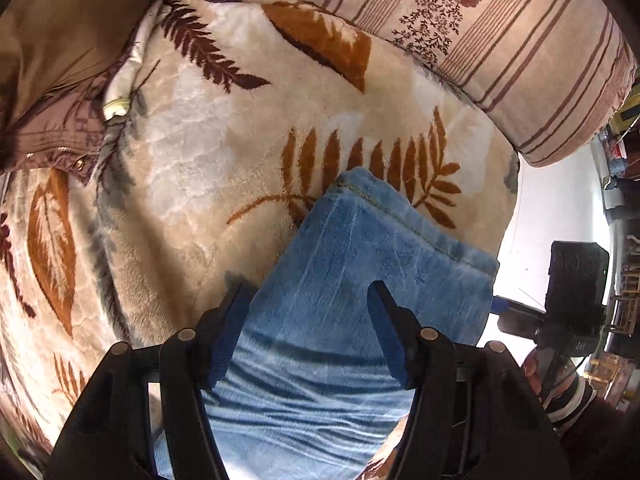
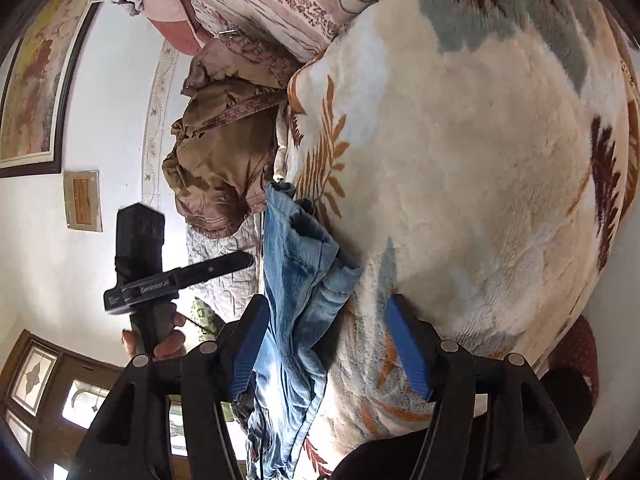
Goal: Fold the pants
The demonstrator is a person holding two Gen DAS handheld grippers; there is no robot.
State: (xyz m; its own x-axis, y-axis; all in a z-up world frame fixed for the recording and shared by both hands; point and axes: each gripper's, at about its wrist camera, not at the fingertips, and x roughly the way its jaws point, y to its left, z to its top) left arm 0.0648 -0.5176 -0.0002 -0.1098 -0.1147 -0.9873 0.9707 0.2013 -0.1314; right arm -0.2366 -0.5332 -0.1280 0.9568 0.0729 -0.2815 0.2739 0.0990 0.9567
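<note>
The pants (image 1: 360, 264) are made of faded blue denim; the blanket (image 1: 192, 152) is seen as plush, fuzzy fleece; the fingers (image 1: 386, 320) are matt black plastic.

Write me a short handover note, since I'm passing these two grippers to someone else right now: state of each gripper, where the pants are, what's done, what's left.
Left gripper: open, pointing down over the jeans, gripping nothing.
Right gripper: open, jeans fabric lies between its fingers unpinched.
Jeans: on the leaf-print blanket, a hemmed leg end lying flat, the part by the right gripper bunched.
Nearby: brown garment and striped pillow.
Done: a fold looks laid; both grips released.
Left: likely smooth the bunched part and finish folding.
</note>
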